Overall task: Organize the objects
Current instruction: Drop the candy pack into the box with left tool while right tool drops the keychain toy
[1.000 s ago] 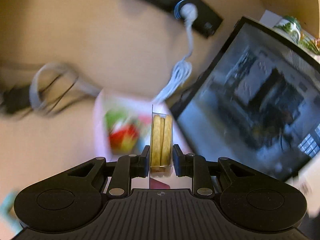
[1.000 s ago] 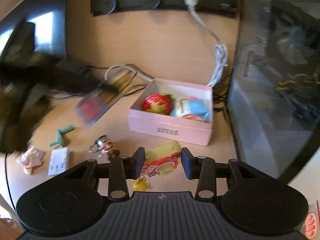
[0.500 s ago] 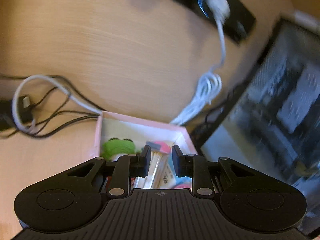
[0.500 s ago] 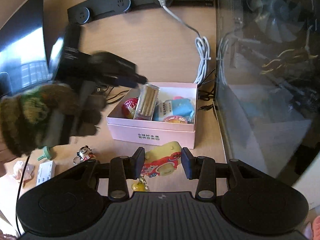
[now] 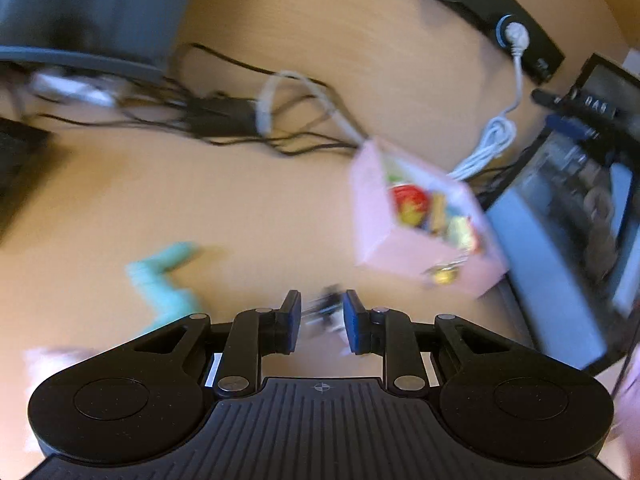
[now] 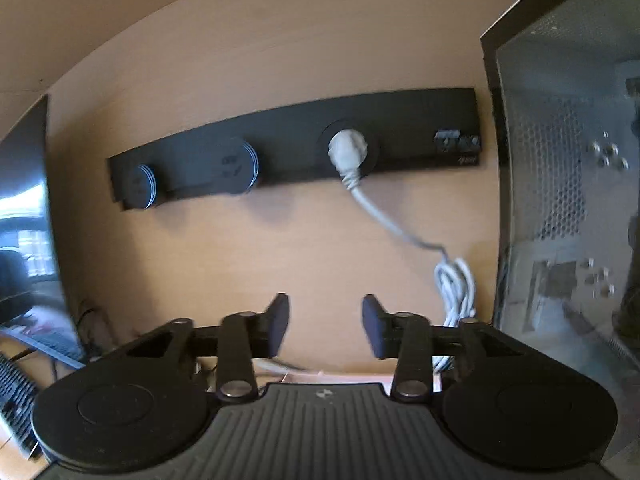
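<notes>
In the blurred left wrist view, the pink box (image 5: 374, 216) sits on the wooden desk to the right, holding a red ball (image 5: 408, 202) and other small items. My left gripper (image 5: 319, 322) is open and empty, low over the desk, with a small dark keychain toy (image 5: 326, 308) blurred between its fingers. A green plastic piece (image 5: 162, 276) lies to its left. My right gripper (image 6: 324, 328) is open and empty, pointing at the back wall; only a sliver of the pink box (image 6: 340, 378) shows under it.
A black socket strip (image 6: 296, 152) with a white plug (image 6: 347, 152) and cable runs along the wall. A computer case (image 6: 568, 200) stands at the right. Tangled black cables (image 5: 224, 120) lie at the desk's back. A monitor (image 6: 24, 216) and keyboard are at the left.
My left gripper let go of the clear packet of sticks in the pink box, opened, and swung back left over the desk. My right gripper tilted up toward the wall.
</notes>
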`<action>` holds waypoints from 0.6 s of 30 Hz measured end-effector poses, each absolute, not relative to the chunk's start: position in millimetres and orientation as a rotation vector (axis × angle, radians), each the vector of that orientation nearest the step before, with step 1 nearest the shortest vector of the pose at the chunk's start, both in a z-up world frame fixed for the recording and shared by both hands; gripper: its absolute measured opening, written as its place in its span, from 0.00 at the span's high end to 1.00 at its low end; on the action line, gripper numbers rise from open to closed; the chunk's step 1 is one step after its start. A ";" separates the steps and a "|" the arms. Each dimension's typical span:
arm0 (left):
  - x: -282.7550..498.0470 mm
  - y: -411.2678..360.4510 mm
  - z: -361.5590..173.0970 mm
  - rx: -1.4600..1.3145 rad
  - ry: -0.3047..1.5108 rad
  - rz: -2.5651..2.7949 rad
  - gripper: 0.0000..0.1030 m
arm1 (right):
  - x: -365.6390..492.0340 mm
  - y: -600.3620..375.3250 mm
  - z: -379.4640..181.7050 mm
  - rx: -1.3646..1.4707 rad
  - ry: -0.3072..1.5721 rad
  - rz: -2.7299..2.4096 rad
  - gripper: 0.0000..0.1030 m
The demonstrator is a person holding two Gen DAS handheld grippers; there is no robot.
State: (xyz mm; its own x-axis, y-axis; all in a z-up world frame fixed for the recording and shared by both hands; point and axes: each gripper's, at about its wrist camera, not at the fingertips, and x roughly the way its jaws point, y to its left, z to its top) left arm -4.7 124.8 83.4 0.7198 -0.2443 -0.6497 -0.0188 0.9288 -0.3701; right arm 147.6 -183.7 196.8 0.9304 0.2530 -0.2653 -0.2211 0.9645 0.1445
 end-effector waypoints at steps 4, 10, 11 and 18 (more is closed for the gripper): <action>-33.5 155.0 79.6 -0.354 0.780 -0.064 0.75 | 136.2 -190.3 183.1 0.107 0.328 0.221 0.41; -42.6 174.2 74.0 -0.453 0.786 -0.062 0.75 | 125.8 -208.4 124.8 0.104 0.577 0.146 0.42; -42.0 173.5 74.4 -0.460 0.784 -0.070 0.75 | 123.8 -209.4 117.4 0.114 0.609 0.146 0.44; -34.7 151.3 87.1 -0.420 0.785 -0.176 0.75 | 121.9 -171.3 94.9 -0.012 0.652 0.189 0.54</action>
